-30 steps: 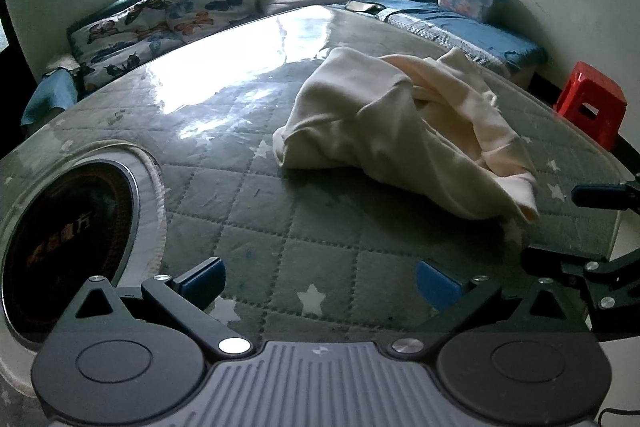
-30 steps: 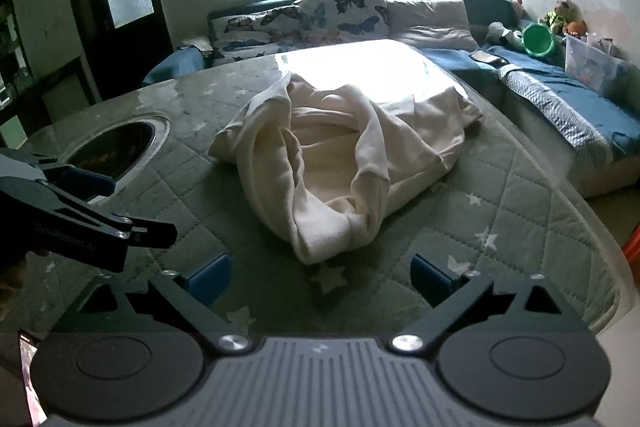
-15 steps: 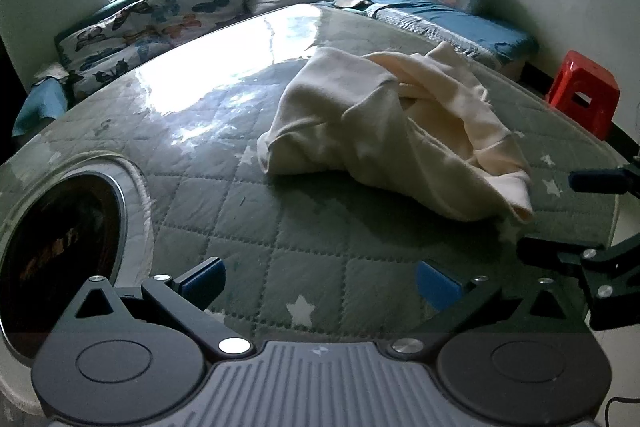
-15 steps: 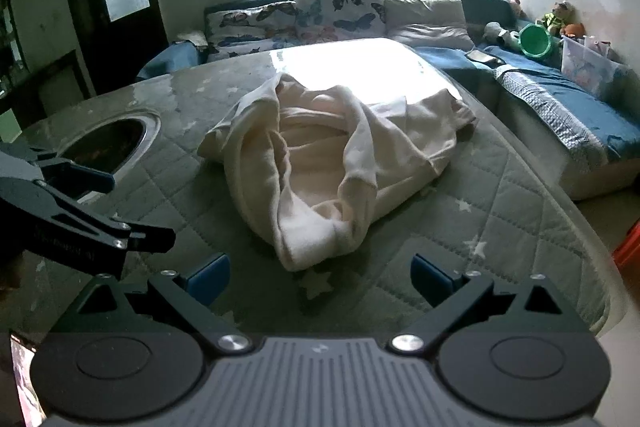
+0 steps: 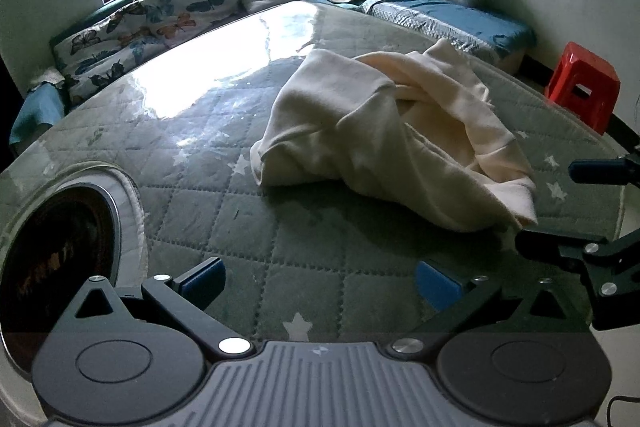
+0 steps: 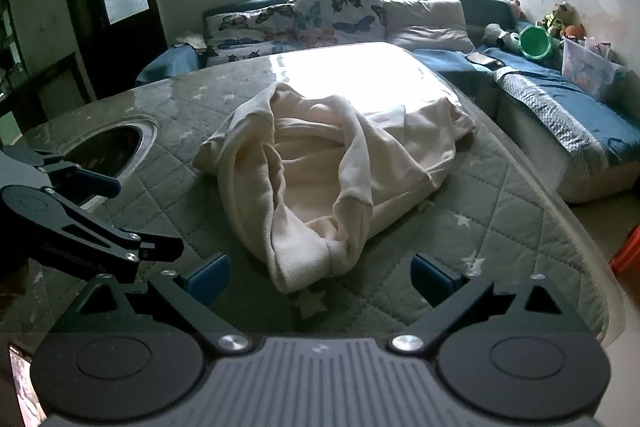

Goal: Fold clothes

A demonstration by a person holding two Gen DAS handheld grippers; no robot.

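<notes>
Approaching stage, by the look of it: no fold begun. Cream sweatshirt (image 6: 332, 171) lies crumpled in a heap mid-table on the green quilted cover (image 6: 500, 227), w/ one ribbed end trailing toward the near edge. Left gripper (image 5: 320, 279) hovers spread wide, nothing btwn its blue pads, garment ahead and to its right. Right gripper (image 6: 320, 275) also gapes wide and empty, the trailing end just beyond its tips. Neither touches cloth. Next move prob calls for pinching two edges or corners, e.g. hem or shoulders, then lifting and spreading the garment flat before any fold. Which part is hem vs sleeve can't be told for sure.
</notes>
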